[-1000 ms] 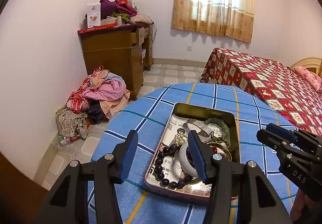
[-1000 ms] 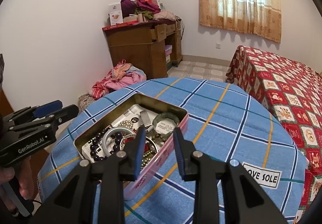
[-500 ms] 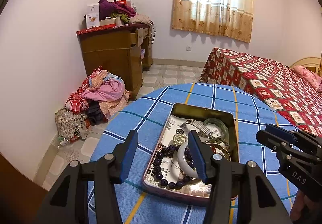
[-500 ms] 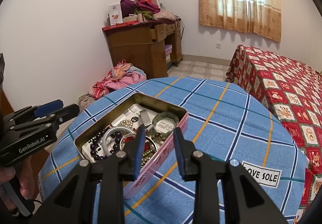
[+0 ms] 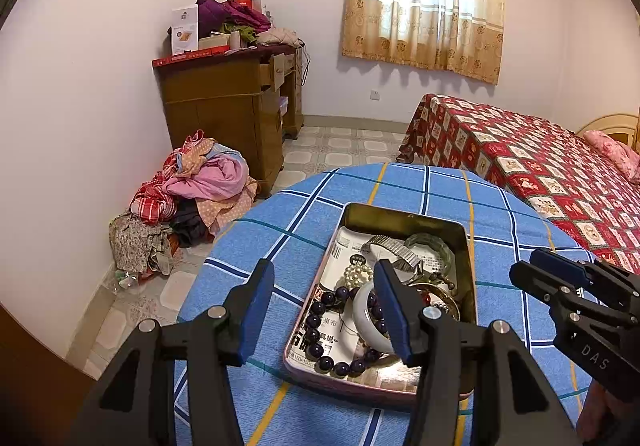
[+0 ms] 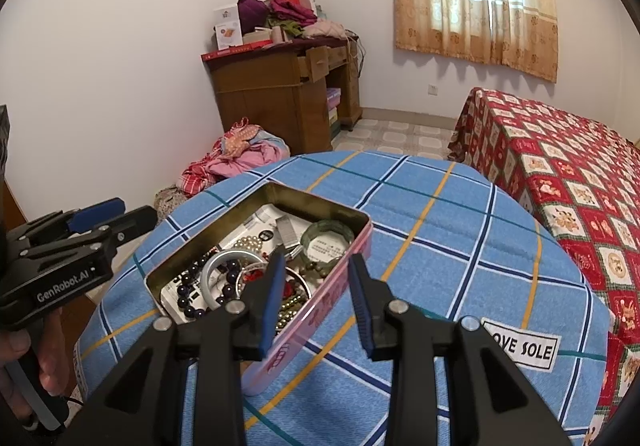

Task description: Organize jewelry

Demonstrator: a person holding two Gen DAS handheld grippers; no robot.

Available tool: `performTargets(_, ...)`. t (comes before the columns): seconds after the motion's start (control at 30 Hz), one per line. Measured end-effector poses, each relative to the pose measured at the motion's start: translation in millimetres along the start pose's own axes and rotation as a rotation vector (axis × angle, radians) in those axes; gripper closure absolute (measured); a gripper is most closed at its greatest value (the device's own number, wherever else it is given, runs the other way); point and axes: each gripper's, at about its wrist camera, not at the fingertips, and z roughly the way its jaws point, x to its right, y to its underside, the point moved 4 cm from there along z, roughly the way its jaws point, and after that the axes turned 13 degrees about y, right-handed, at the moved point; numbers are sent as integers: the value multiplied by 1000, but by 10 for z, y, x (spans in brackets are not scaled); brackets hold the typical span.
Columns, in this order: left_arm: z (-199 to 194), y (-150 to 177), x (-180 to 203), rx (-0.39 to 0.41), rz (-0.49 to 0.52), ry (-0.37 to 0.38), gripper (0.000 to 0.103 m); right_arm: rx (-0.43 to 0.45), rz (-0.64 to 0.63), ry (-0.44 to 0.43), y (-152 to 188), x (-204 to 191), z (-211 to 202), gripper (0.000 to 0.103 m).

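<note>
The left gripper (image 5: 324, 294) hangs with its jaws spread wide and empty, above the near left edge of the open tin (image 5: 471, 282); the right gripper (image 6: 316, 286) is likewise parted and carries nothing, its left finger over the tin's contents and its right finger outside the pink wall. The jewelry all lies inside the tin, which sits on the blue checked tablecloth (image 6: 440, 254): a string of dark beads (image 5: 320, 330) curls around and across a white bangle (image 5: 366, 314), with a pearl piece (image 5: 356, 274), a metal watch band (image 5: 394, 248) and a green bangle (image 5: 434, 246) beyond, and gold chains beside them. The chief risk, as I judge it, is tangling: a pinch on the dark beads may drag the white bangle or a chain out with them. The smooth bangles look likely to slip from flat pads. The tin seems light and shallow, so a sideways pull or a finger catching its rim could slide or tip it on the cloth. The two grippers stand near each other and could collide over the tin.
</note>
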Motion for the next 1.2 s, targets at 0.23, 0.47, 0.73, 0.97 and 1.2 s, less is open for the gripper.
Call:
performTargets(0.23, 3, 5, -6, -2, -2, -1, 50, 0, 1, 0, -1, 0, 4, 67)
performTargets(0.47, 55, 24, -20, -10, -7, -10, 50, 0, 1, 1, 1, 1, 1, 67)
performTargets(0.73, 65, 20, 0, -10, 8, -16, 50, 0, 0, 0, -1, 7, 2, 67)
performTargets(0.97, 75, 15, -11, -13, 8, -16, 44, -1, 0, 1, 4, 8, 10, 67)
performTargets(1.2, 56, 30, -24, 8, 25, -58, 30, -3, 2, 1, 20, 19, 20, 67)
